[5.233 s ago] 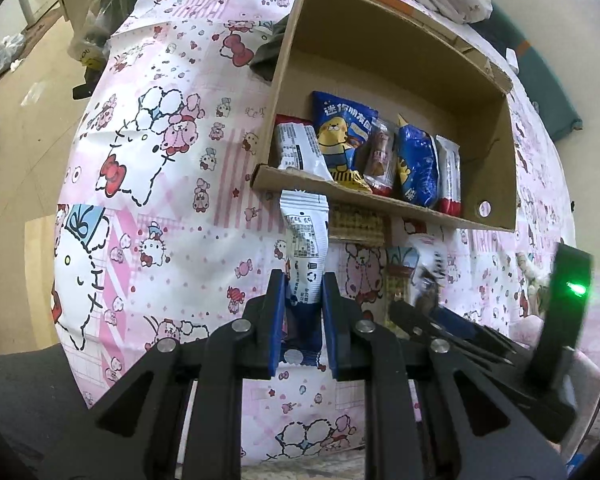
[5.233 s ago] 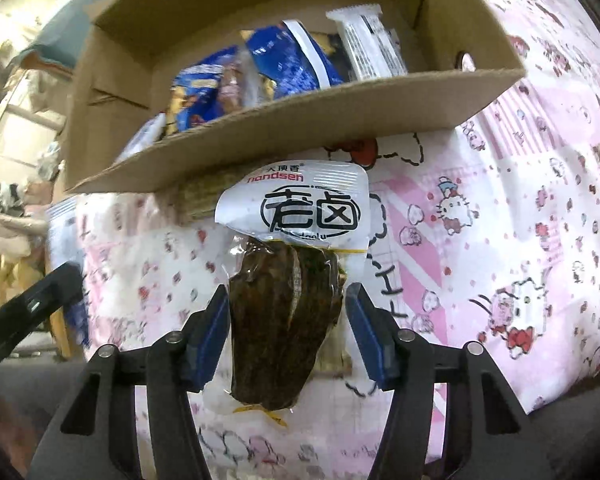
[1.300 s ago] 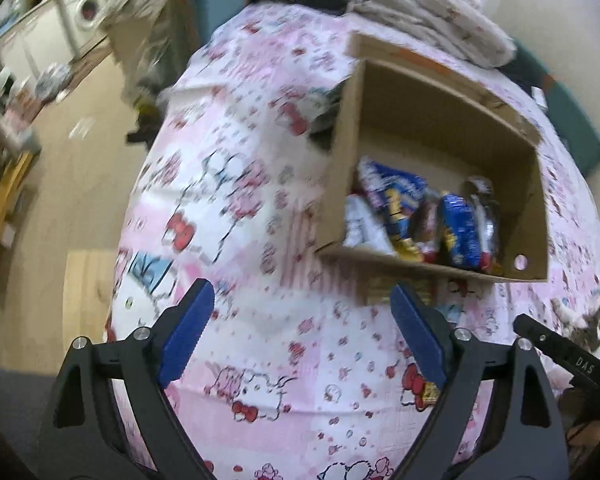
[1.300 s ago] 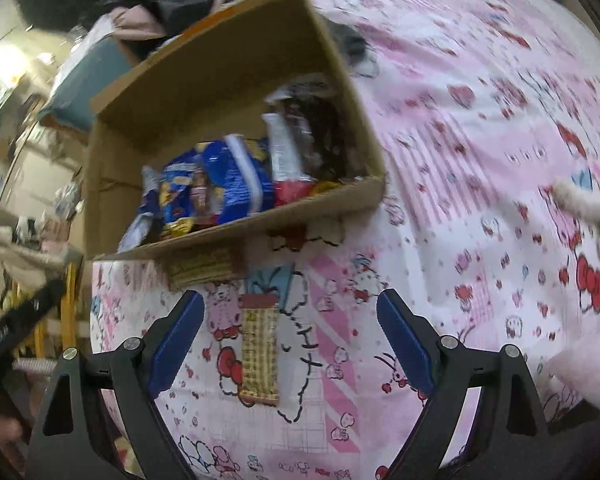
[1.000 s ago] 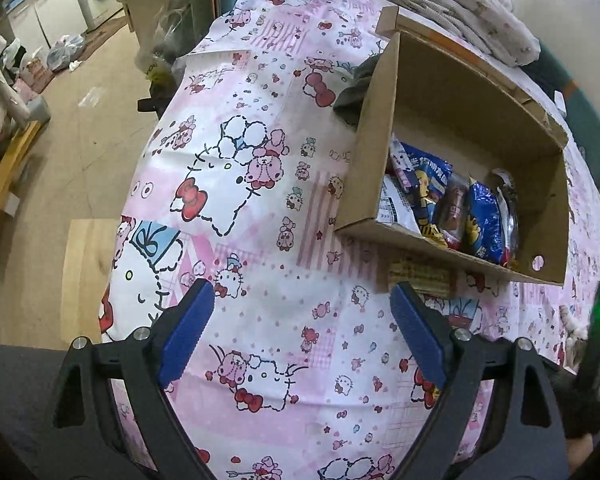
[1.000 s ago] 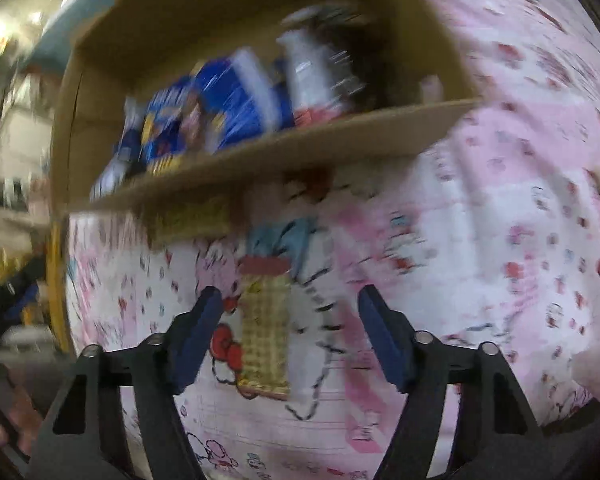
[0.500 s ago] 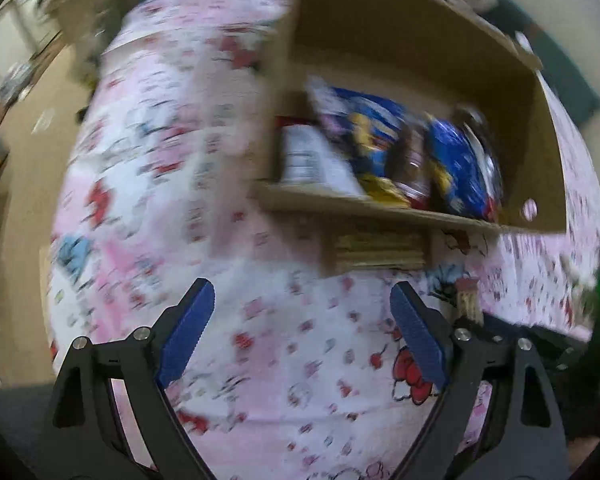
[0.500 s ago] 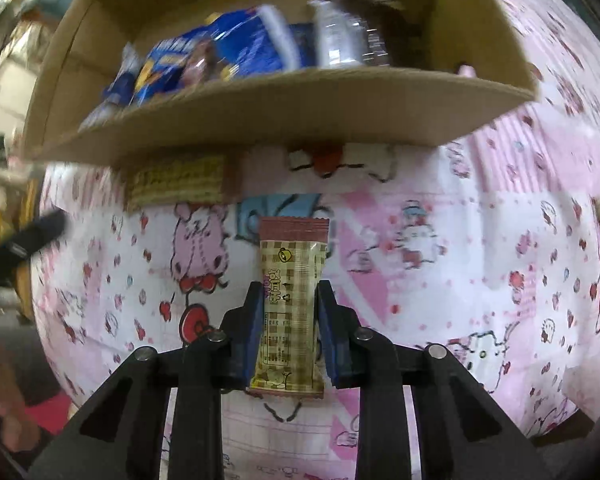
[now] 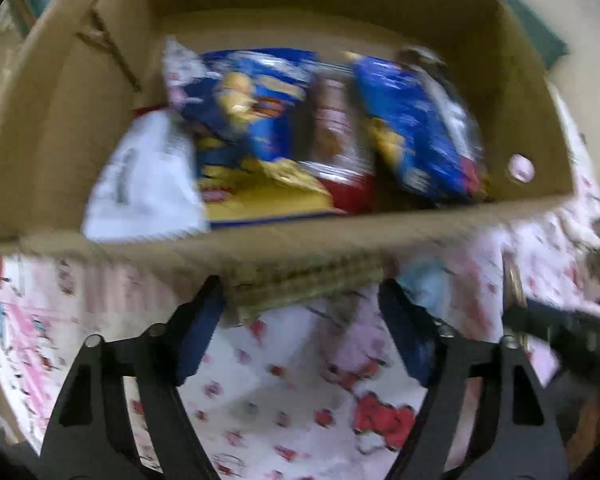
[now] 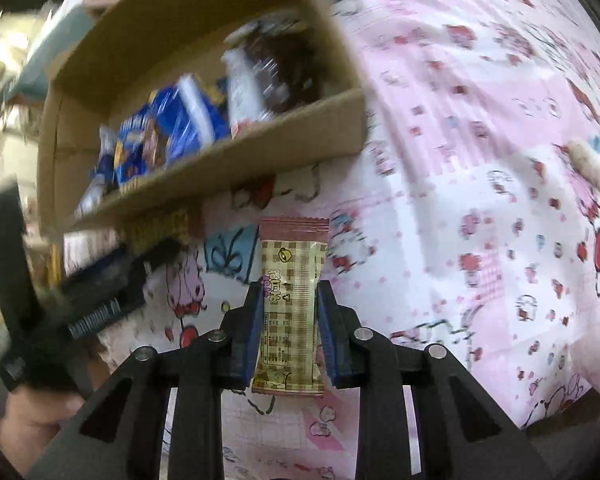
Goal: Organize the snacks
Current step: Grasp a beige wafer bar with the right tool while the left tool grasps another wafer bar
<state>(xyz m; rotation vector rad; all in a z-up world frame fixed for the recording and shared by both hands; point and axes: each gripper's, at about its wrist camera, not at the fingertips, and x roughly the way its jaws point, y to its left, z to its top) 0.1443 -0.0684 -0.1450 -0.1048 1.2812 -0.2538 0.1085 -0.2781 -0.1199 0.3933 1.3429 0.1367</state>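
Nearest the right wrist camera, the right gripper (image 10: 288, 332) pinched a checked wafer bar (image 10: 290, 304) between its blue pads, the wrapper upright and its red crimped end pointing toward the cardboard box (image 10: 236, 152). In the left wrist view the left gripper (image 9: 300, 320) had just been closing its jaws, yet they stood spread with nothing pressed between them, the pads on either side of a second checked bar (image 9: 304, 284) that lay on the pink cartoon sheet (image 9: 292, 392) tight against the box's near wall. To take that bar cleanly, the left pads would probably need to drop lower and square up across its short width, since its far edge seemed tucked under the cardboard; a slight drag away from the wall might free it. Beyond, the box held a white packet (image 9: 144, 184), blue bags (image 9: 252, 120) and a dark packet (image 10: 276, 64) leaning in a row. Blur smeared all print, the far packets' labels could not be read, and how far the second bar ran under the box stayed hidden.
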